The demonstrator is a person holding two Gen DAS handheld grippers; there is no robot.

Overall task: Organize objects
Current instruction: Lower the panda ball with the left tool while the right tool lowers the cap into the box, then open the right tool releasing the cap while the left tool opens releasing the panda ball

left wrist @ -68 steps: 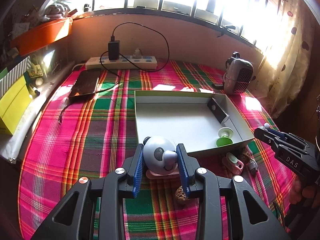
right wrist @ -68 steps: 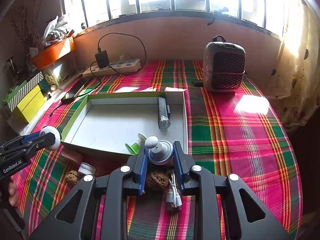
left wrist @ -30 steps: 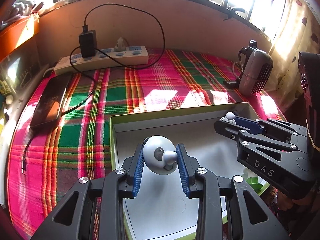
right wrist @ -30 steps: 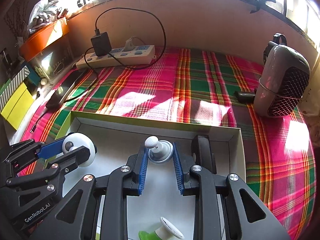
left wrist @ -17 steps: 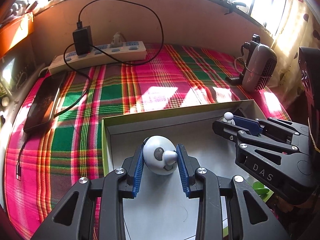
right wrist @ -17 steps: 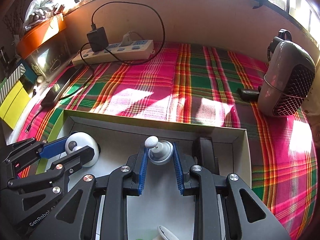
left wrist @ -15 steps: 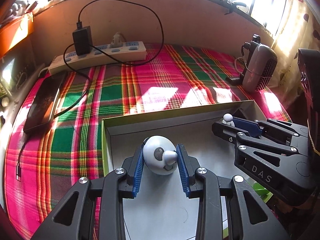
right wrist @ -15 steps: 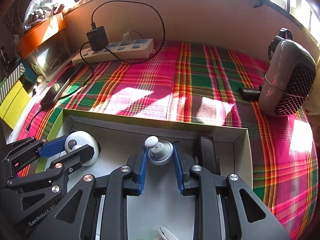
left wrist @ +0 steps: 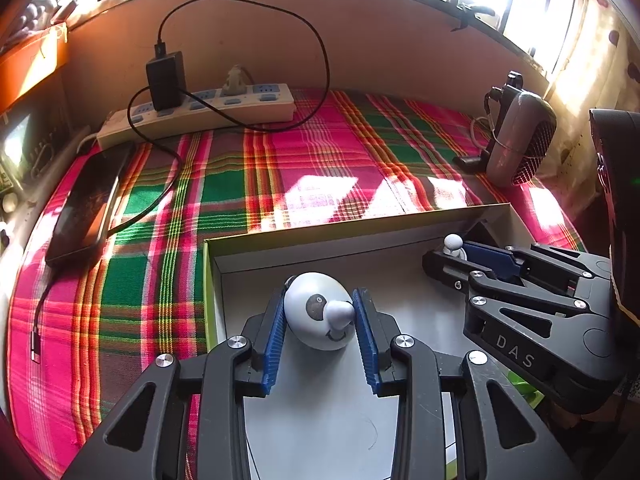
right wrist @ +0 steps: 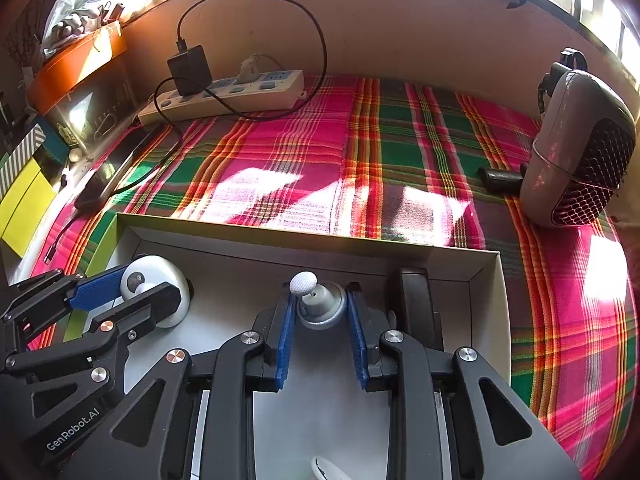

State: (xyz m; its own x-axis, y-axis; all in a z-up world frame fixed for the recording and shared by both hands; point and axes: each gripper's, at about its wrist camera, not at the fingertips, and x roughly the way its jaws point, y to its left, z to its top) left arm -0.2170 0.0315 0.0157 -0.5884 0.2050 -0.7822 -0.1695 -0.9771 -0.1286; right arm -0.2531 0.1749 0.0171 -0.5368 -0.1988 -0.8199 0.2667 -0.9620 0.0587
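A white egg-shaped toy (left wrist: 310, 320) with a dark eye and a grey nose sits between the blue pads of my left gripper (left wrist: 320, 300), which is shut on it over the left part of the white box (left wrist: 340, 232). My right gripper (right wrist: 321, 296) is shut on a small grey knob piece (right wrist: 320, 310) topped by a white ball, over the box (right wrist: 304, 236) near its far wall. Each gripper shows in the other's view: the right gripper (left wrist: 460, 252) at the right, the left gripper (right wrist: 132, 292) with the toy (right wrist: 160, 276) at the left.
A black block (right wrist: 416, 300) lies in the box's right far corner. A green and white piece (right wrist: 328, 468) lies at its near side. On the plaid cloth lie a phone (left wrist: 86, 204), a power strip (left wrist: 200, 108) with a charger, and a small heater (right wrist: 580, 160).
Both grippers carried their objects from the cloth in front of the box to above its floor. Over the last half second both have kept almost still.
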